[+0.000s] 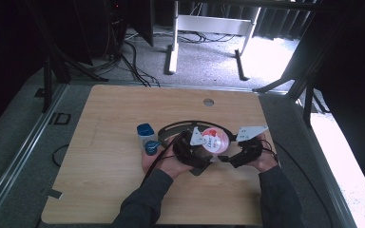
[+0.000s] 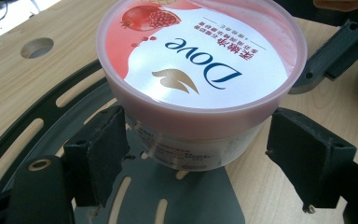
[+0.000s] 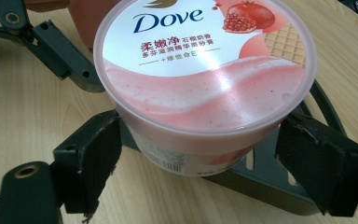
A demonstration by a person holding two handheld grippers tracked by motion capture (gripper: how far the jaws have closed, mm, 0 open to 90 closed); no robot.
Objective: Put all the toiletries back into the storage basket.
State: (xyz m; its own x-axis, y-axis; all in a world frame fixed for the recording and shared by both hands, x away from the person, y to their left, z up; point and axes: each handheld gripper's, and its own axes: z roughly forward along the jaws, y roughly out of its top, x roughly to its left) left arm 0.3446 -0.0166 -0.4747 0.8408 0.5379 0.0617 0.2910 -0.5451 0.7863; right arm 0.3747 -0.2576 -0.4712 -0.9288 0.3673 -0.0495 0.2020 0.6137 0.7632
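Far left of what's on my counter (image 1: 104,142) in the high view is a small blue bottle (image 1: 145,131), with a blue cap (image 1: 152,147) just below it, both left of centre. Next comes my left hand-held gripper (image 1: 196,153). In its own view the jaws are spread wide on either side of the pink tub (image 2: 200,74); the left pad looks right up against the tub wall and the right pad stands clear, so no squeeze on it. The tub sits a bit right of centre in the high view, on a dark slotted plate (image 2: 177,196) with a ring around it. My right hand-held gripper (image 1: 228,159) is the same deal from the other side: jaws wide, flanking the tub (image 3: 205,70), nothing clamped.
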